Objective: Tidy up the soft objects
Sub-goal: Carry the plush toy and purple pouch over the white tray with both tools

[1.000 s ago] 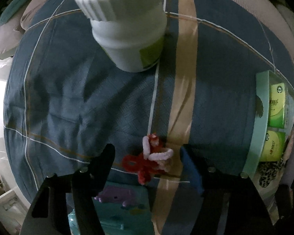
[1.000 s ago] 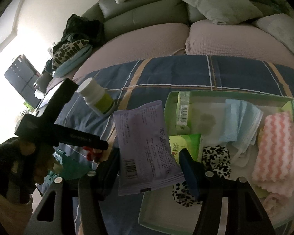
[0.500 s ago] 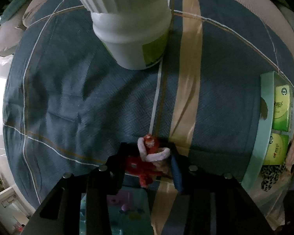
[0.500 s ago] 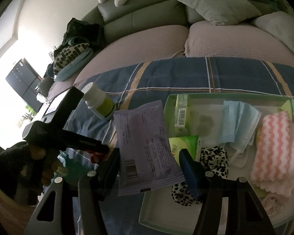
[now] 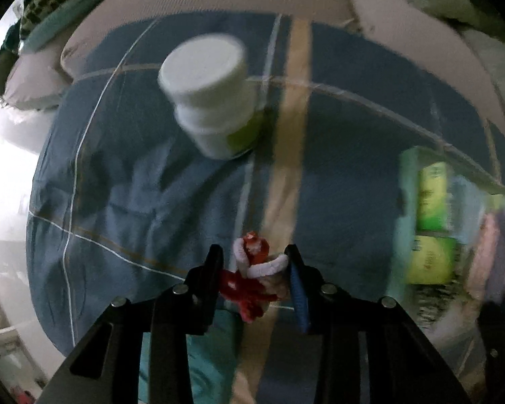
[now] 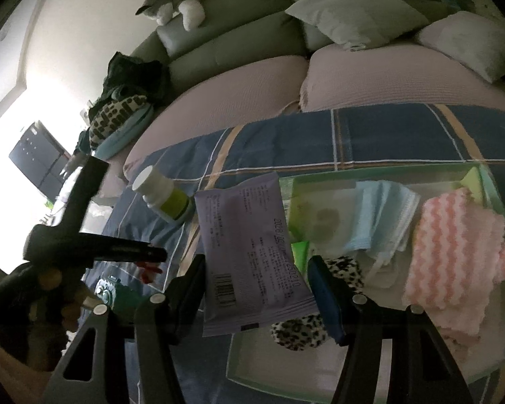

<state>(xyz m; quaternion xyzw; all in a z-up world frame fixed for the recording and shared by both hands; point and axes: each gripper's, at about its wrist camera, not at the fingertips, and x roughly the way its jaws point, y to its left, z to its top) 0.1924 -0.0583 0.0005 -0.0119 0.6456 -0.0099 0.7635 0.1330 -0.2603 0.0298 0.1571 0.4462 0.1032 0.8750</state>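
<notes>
Blue plaid bedding (image 5: 185,202) fills the left wrist view, where the left gripper (image 5: 254,269) has its jaws clamped on a red-and-white pipe-cleaner figure (image 5: 252,276) above it, near a white bottle (image 5: 212,101). From the right wrist, the right gripper (image 6: 256,269) pinches a purple packet (image 6: 249,245) beside the green tray (image 6: 320,383).

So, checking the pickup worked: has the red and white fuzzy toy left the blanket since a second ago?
Yes. The toy, clamped in the left gripper, has risen off the blanket; the bottle now looks farther away.

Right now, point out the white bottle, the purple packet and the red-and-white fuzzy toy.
white bottle (image 5: 203,67): left wrist view, on its cap.
purple packet (image 6: 249,245): right wrist view, middle of its printed face.
red-and-white fuzzy toy (image 5: 252,271): left wrist view, on its white loop between the fingers.
</notes>
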